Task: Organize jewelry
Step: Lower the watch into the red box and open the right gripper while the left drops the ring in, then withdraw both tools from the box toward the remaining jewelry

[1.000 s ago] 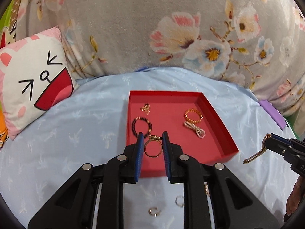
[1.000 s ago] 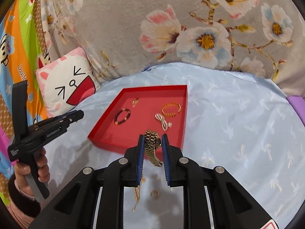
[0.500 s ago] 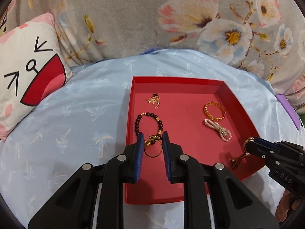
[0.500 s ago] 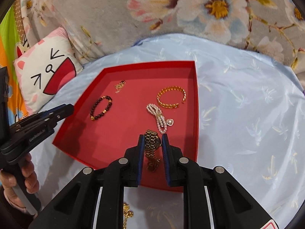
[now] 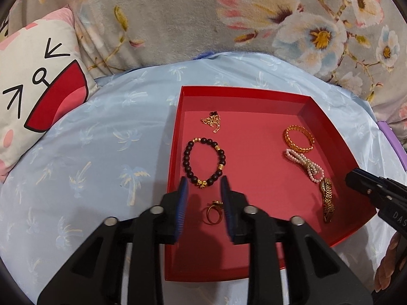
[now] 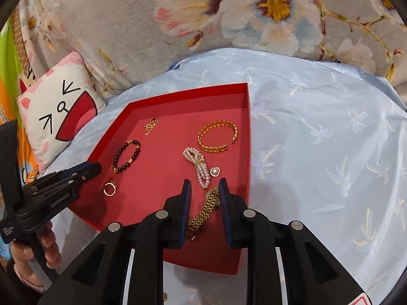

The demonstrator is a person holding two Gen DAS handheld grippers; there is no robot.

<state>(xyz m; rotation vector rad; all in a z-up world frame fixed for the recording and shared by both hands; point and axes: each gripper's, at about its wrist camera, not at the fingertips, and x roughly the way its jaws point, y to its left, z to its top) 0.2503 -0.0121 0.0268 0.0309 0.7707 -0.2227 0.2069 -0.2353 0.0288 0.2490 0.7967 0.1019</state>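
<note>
Fingers (image 5: 183, 203) of the left gripper (image 5: 203, 198) are spread apart over the red tray (image 5: 254, 92), empty; right gripper (image 6: 203, 195) also spread, holding nothing. The tray sits on the blue sheet (image 5: 89, 152). In it: beaded bracelet (image 5: 204, 162), gold bangle (image 5: 299, 138), pearl strand (image 5: 305, 165), watch (image 6: 204, 209) lying between the right fingers, ring (image 5: 213, 212) lying between the left ones.

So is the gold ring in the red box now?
Yes, in. The ring lies on the red box floor, loose between the open left gripper fingers.
</note>
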